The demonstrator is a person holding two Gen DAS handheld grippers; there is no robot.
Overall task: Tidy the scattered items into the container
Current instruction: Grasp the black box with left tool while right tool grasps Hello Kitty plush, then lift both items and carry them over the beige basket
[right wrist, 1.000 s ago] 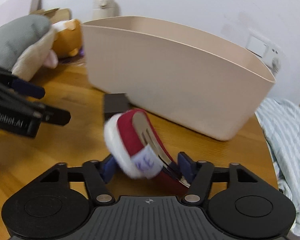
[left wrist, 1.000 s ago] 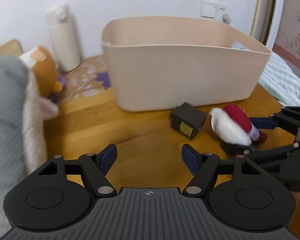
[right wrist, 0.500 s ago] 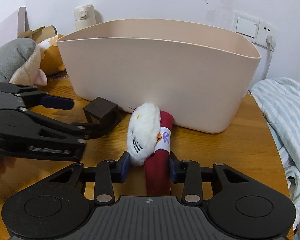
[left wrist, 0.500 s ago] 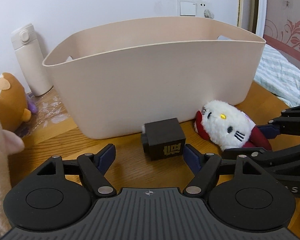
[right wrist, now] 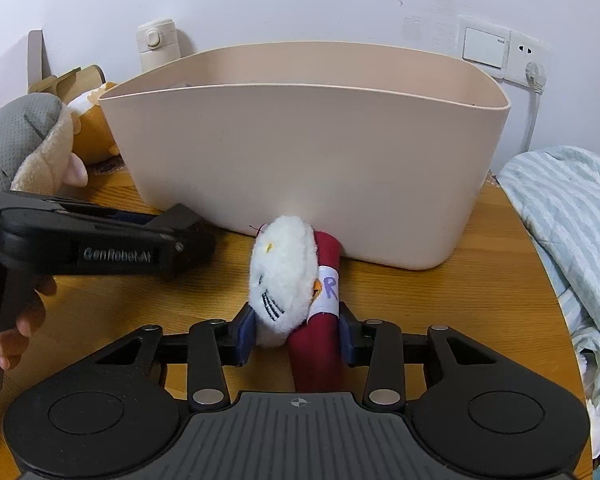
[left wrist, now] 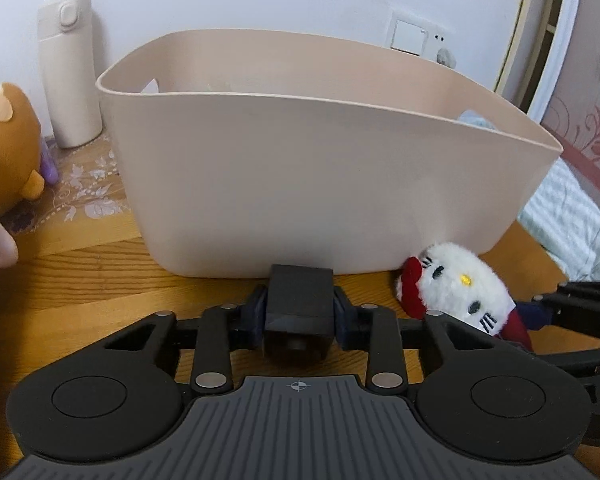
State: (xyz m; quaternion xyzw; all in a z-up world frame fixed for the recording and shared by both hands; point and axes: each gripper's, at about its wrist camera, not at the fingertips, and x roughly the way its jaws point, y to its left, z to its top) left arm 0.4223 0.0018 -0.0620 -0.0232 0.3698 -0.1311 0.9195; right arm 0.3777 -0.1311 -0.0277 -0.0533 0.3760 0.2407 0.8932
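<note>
Two pairs of tongs work side by side on the wooden bench (left wrist: 100, 276), both low in front of the beige tub (left wrist: 300, 184).

The left tongs (left wrist: 299, 316) are closing, and their blue pads already press both sides of a small black box (left wrist: 299, 296). The box sits on the bench just short of the tub's front wall, nearly touching it.

The right tongs (right wrist: 297, 332) are easing open a little, yet they have the plush toy (right wrist: 284, 276) between their pads: its white furry head bulges against the left pad and its red body (right wrist: 318, 344) runs back between the fingers. The head lies close against the tub's wall. A white tag with a purple letter wraps the red part.

The tub stands upright; I cannot see what is in it.

Off to the left of the tub sit a brown plush (left wrist: 8, 148) and a grey one (right wrist: 32, 144), with a white flask (left wrist: 70, 68) upright behind them against the wall. A striped blanket (right wrist: 568, 216) lies heaped at the bench's right edge.
</note>
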